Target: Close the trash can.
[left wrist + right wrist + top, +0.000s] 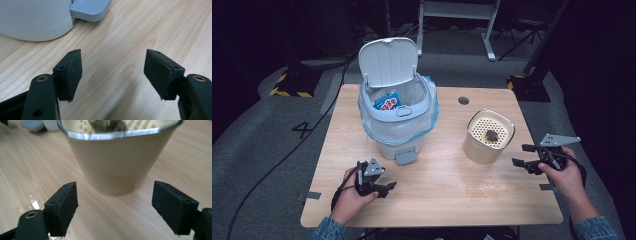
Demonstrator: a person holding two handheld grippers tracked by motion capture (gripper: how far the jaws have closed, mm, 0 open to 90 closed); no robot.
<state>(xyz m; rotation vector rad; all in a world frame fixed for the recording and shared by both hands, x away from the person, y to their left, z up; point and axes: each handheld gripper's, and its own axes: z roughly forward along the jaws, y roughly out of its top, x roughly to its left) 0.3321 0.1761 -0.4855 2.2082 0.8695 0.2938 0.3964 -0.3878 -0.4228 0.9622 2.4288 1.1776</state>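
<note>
The right gripper point(113, 206) holds its two black jaws wide apart, with nothing between them but bare wood. Straight ahead of the jaws stands a beige container point(117, 163), tapering downward toward its base, with a bright metal rim point(112, 135) around its top. Above the rim something dark and yellowish shows, too blurred to tell. The container rests on the light wooden worktop point(32, 170), just beyond the jaws and apart from them. A shiny wet-looking patch point(33, 205) glints on the wood beside the left-hand jaw. At the upper left corner lies a small grey-blue piece point(32, 125), partly cut off.
</note>
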